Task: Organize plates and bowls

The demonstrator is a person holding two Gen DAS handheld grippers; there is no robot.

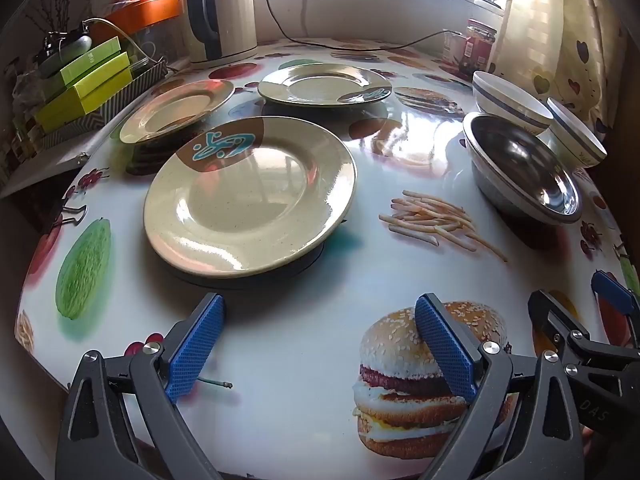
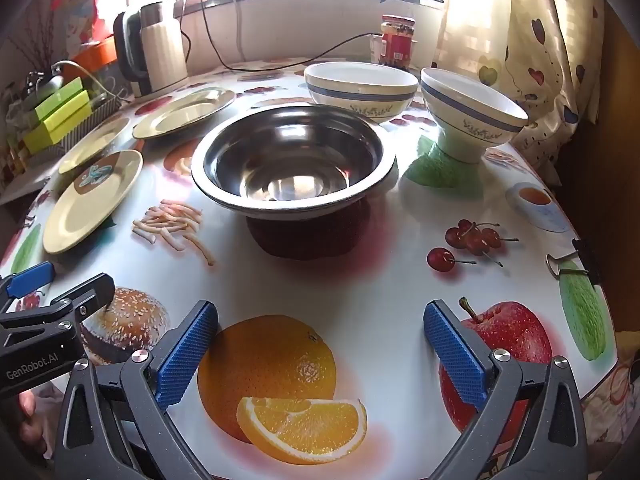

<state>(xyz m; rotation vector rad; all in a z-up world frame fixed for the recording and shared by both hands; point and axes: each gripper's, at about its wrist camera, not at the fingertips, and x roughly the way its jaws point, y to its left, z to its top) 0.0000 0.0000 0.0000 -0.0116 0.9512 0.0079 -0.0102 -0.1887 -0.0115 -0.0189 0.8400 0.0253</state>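
Three cream plates lie on the printed table: a near one [image 1: 250, 192], one at the back left [image 1: 176, 110] and one at the back middle [image 1: 324, 84]. A steel bowl [image 1: 524, 168] and two white bowls with blue bands [image 1: 512, 98] [image 1: 576, 132] stand to the right. My left gripper [image 1: 320, 316] is open and empty, just short of the near plate. In the right wrist view, my right gripper [image 2: 320, 320] is open and empty in front of the steel bowl [image 2: 292, 160]. The wide white bowl [image 2: 360, 88] and the small footed bowl [image 2: 472, 112] stand behind it.
A kettle [image 1: 224, 12] with its cord and a red-lidded jar [image 1: 478, 46] stand at the back by the window. Green boxes in a tray [image 1: 88, 84] sit at the left edge. A curtain [image 2: 540, 40] hangs at the right. Binder clips [image 2: 572, 264] hold the tablecloth's edge.
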